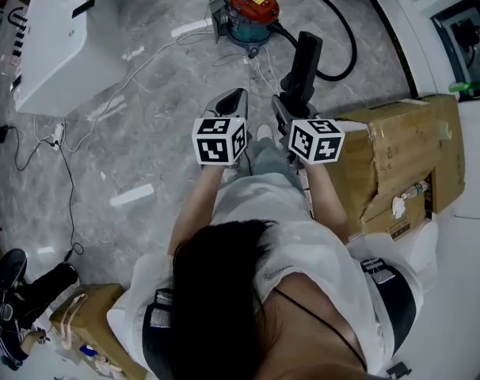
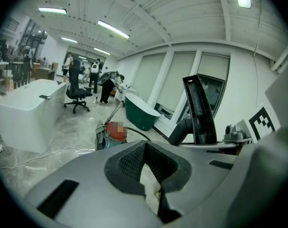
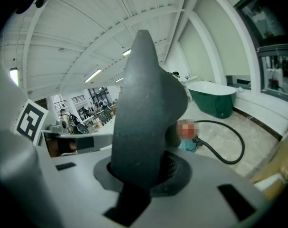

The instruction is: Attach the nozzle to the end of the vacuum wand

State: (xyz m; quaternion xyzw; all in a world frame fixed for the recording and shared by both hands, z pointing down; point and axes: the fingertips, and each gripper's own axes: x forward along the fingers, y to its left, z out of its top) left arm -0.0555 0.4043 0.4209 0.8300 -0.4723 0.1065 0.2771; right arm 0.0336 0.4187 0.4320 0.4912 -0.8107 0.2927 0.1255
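Nozzle (image 1: 305, 58), black, clamped at its lower end between the jaws of the right gripper (image 1: 290, 105), standing up out of them above the grey marble floor (image 1: 145, 93), just beside the left gripper (image 1: 234, 97). Jaws of the left gripper pressed together, nothing between them. Red vacuum canister (image 1: 253, 6) on the floor beyond both grippers, black hose (image 1: 347, 42) looping from it, cardboard box (image 1: 398, 153) close at the right.

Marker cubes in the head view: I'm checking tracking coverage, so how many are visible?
2. One marker cube sits on the left gripper, near the picture's centre. The other is on the right gripper, beside the cardboard box. No more seem hidden.
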